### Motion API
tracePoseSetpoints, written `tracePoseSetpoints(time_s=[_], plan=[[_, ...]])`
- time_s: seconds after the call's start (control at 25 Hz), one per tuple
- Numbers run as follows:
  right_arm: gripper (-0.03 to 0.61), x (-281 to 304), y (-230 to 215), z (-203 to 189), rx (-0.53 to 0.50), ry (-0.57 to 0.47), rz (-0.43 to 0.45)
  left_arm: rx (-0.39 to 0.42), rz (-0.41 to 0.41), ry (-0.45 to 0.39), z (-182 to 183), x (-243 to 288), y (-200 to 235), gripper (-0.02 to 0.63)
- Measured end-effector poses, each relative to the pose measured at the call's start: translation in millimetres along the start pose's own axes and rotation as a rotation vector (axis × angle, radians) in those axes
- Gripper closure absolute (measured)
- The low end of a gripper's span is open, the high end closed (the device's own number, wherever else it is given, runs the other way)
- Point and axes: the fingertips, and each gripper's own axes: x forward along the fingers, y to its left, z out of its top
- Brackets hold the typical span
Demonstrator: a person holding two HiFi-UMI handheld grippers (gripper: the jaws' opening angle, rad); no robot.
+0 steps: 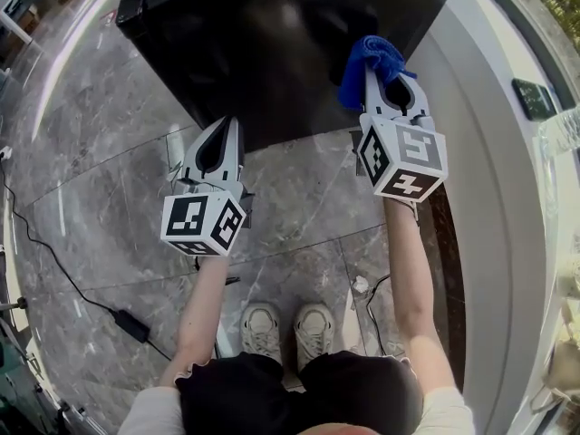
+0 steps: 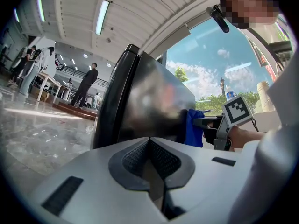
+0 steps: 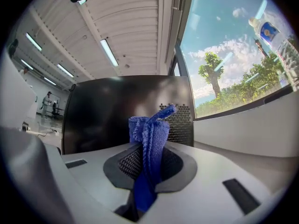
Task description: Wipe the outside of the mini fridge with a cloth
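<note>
Blue cloth (image 1: 372,62): clamped in right tool (image 1: 391,84), at mini fridge (image 1: 272,43) upper right edge.
Left tool (image 1: 220,134): jaws together, empty, short of mini fridge front.
Nearer: right tool, mini fridge straight ahead.

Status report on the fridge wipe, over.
Right gripper shut on blue cloth, cloth up at mini fridge. Left gripper shut, empty. Power adapter on floor, off left, nothing blocking.
</note>
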Motion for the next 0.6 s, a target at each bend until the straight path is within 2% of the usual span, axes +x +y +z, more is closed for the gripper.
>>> tracePoseSetpoints(time_s=[0.28, 0.6], plan=[[0.514, -3.1, -53.5, -0.5, -0.013, 0.006, -0.104, -0.007, 0.001, 0.018, -8.4, 5.5, 2.3, 0.611], [0.514, -2.3, -81.0, -8.3, -0.023, 0.015, -0.143, 0.003, -0.011, 0.032, -15.2, 14.8, -4.3, 0.611]])
